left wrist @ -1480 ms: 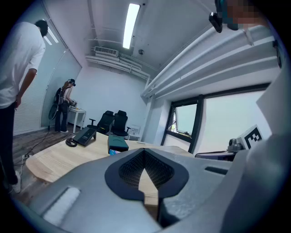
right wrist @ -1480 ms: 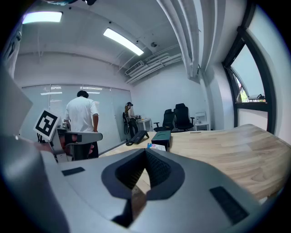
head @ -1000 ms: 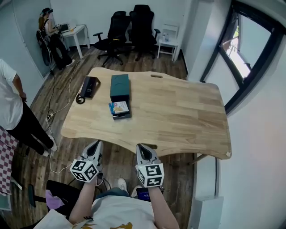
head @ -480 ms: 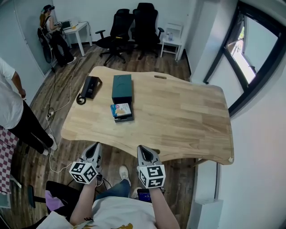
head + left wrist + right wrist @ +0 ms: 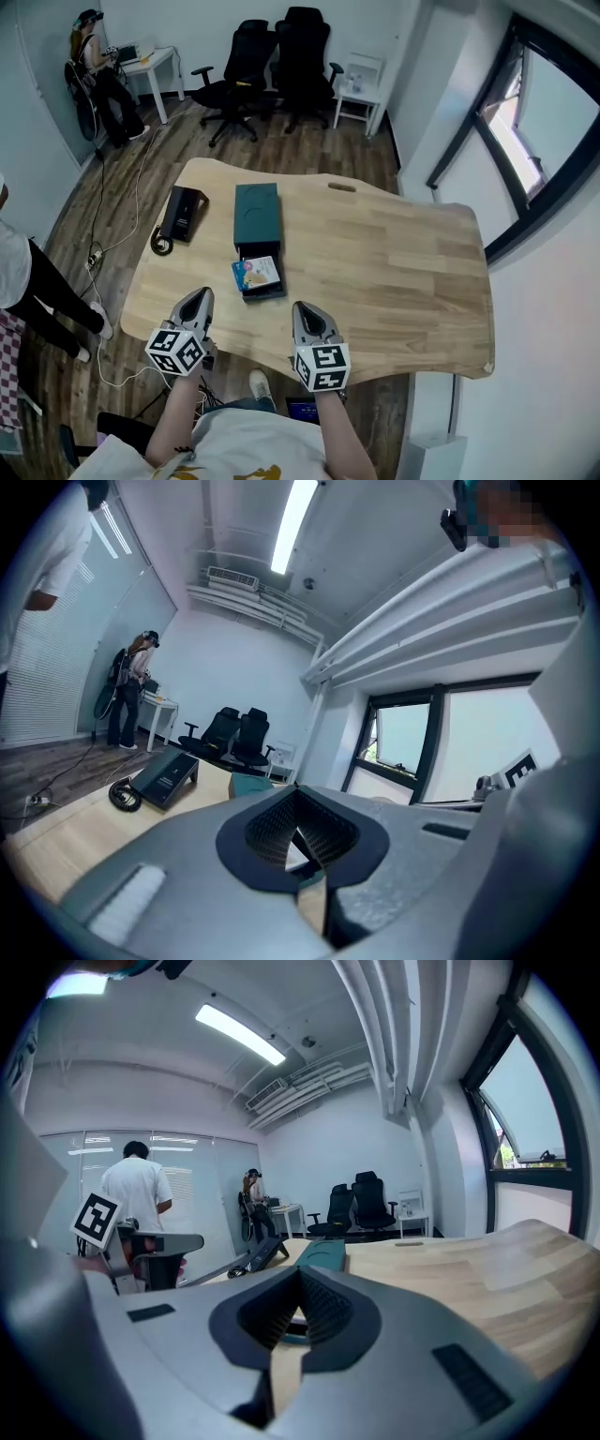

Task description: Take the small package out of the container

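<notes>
A dark green box-shaped container (image 5: 257, 214) lies on the wooden table (image 5: 394, 272), with its drawer (image 5: 262, 281) pulled out toward me. A small colourful package (image 5: 256, 272) lies in the drawer. Both grippers hover at the table's near edge, short of the drawer. My left gripper (image 5: 198, 302) is shut and empty, to the drawer's near left. My right gripper (image 5: 306, 313) is also shut and empty, to its near right. In the gripper views the container (image 5: 246, 783) (image 5: 323, 1252) shows just beyond the closed jaws.
A black desk phone (image 5: 181, 215) with a coiled cord sits at the table's left. Office chairs (image 5: 272, 61) and a white side table (image 5: 360, 80) stand beyond the table. A person (image 5: 89, 61) stands far left; another person's legs (image 5: 37, 291) are near the left edge.
I have stepped closer to the table; both grippers now hang over its near edge, nearer the drawer. Both stay shut. The person at left has shifted out of view.
</notes>
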The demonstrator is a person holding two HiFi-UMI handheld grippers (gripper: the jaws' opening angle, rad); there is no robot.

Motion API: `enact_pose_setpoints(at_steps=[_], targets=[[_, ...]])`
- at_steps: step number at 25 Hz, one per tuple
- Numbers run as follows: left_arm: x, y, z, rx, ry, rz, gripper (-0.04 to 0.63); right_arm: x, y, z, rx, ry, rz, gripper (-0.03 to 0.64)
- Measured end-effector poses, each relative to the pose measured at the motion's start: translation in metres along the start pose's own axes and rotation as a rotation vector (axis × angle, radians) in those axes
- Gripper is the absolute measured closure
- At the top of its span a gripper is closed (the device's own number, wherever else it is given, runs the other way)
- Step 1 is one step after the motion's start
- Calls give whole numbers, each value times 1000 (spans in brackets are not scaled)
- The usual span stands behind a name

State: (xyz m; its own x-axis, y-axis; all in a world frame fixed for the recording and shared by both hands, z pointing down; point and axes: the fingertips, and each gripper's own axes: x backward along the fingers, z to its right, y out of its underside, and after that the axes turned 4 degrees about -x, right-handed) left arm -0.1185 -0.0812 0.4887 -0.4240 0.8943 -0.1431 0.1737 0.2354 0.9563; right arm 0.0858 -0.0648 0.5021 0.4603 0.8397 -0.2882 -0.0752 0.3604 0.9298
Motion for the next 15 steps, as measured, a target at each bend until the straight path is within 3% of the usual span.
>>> enact_pose_setpoints(at_steps=[7, 15], targets=[[-59, -6, -44, -4, 22, -70, 594, -65, -16, 2, 30, 32, 2, 614], [-83, -1, -66, 73, 56, -107, 594, -86, -15, -4, -8, 60, -7, 614]])
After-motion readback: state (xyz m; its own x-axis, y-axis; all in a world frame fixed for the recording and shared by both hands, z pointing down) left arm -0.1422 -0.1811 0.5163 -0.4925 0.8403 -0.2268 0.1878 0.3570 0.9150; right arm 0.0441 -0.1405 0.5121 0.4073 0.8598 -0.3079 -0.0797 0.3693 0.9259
